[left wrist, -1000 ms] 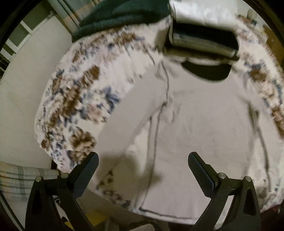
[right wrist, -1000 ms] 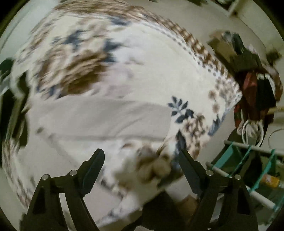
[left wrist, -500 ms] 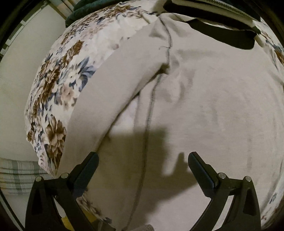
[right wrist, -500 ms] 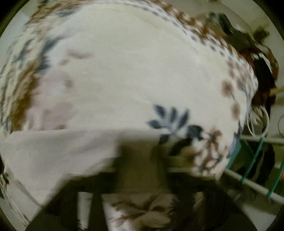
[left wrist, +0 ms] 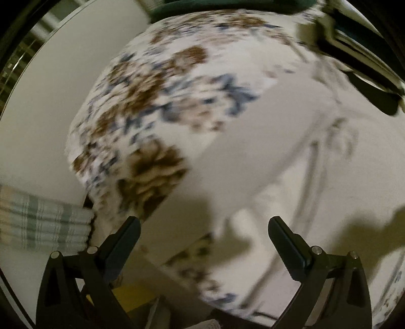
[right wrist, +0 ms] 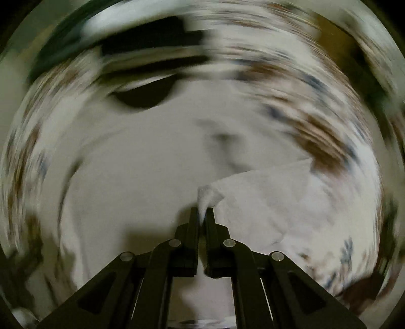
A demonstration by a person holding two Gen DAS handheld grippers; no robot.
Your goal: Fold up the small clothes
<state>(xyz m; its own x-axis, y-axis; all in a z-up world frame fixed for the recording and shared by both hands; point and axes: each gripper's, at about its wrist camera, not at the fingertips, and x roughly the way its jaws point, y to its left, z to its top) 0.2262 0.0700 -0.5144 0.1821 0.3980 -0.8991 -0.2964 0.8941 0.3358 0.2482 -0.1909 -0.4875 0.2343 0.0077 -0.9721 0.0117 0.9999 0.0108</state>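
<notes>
A pale grey long-sleeved shirt [left wrist: 278, 141] lies flat on a floral blanket [left wrist: 152, 101]. In the left wrist view my left gripper [left wrist: 203, 227] is open and empty, low over the shirt's left sleeve end [left wrist: 202, 202] near the blanket's edge. In the right wrist view my right gripper [right wrist: 202, 212] is shut on the shirt's right sleeve [right wrist: 265, 192], lifted and drawn over the shirt body [right wrist: 139, 164]. The dark neck opening [right wrist: 144, 97] shows at the far end. Both views are motion-blurred.
A stack of folded clothes [left wrist: 359, 43] sits beyond the collar, also in the right wrist view [right wrist: 152, 50]. A dark green cloth [left wrist: 227, 5] lies at the back. A plaid fabric [left wrist: 43, 222] and pale floor [left wrist: 50, 101] lie left of the blanket's edge.
My right gripper has shut on the right sleeve and swung it inward over the shirt. My left gripper, still open, has shifted left toward the left sleeve end.
</notes>
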